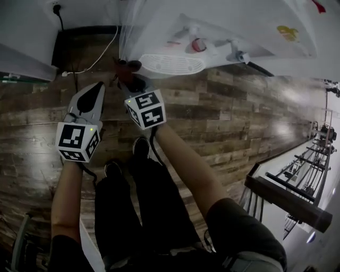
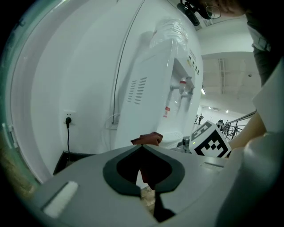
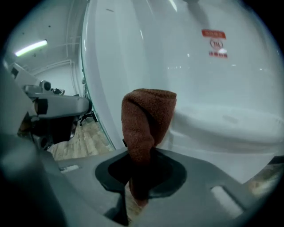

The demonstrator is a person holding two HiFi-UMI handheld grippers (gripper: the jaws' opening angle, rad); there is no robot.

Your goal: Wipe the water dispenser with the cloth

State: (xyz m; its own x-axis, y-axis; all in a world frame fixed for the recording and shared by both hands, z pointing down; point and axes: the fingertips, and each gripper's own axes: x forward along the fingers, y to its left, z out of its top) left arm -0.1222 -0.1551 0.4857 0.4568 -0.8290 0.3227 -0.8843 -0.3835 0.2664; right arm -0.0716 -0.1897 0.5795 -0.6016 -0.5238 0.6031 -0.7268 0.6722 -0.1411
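Observation:
The white water dispenser stands ahead, with a red tap above its drip tray. My right gripper is shut on a brown cloth, held just left of the drip tray. In the right gripper view the cloth rises folded from between the jaws of the gripper, close to the dispenser's front. My left gripper is lower and to the left, shut with nothing in it. In the left gripper view, its tips meet, and the cloth and dispenser show beyond.
A wall socket with a black plug and cable sits left of the dispenser, above a dark box. The floor is wood plank. A railing and stair edge lie at right. The person's legs and shoes are below the grippers.

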